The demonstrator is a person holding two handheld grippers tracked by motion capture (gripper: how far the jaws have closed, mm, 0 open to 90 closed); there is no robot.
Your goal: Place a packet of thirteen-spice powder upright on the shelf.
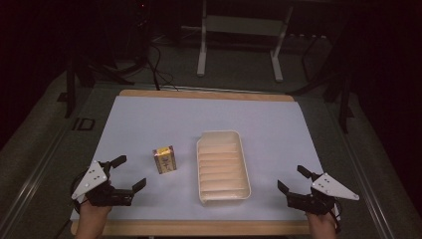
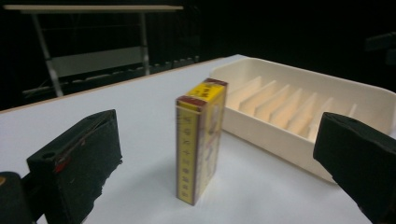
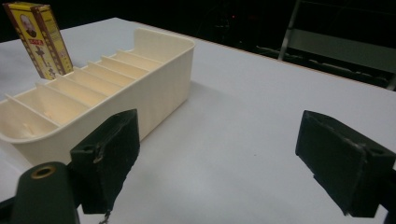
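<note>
Scene: we see a white mat on a wooden table (image 1: 199, 228) in a dark room, with a metal stand (image 1: 239, 30) at the top of the high view
Small box: a yellow upright carton (image 1: 164, 159) with red-brown edges stands left of centre in the high view, just beside the tray but apart from it; in the left gripper view it stands at centre, between the two jaws yet farther off than them
Tray: a cream plastic tray (image 1: 201, 169) with cross dividers lies at centre right of the high view, its slots looking bare
Left gripper: our left gripper (image 1: 127, 173) sits at the lower left of the high view, jaws spread wide and released, pointing toward the carton and touching nothing
Right gripper: our right gripper (image 1: 294, 180) rests at the lower right of the high view, jaws likewise apart and holding nothing, well apart from the tray's near end
Step in hand: we judge this as the approach, the left gripper lined up on the carton
Next move: we would ease the left gripper forward until the pads flank the carton's broad faces, then close gently, since a nudge could topple so narrow a box
</note>
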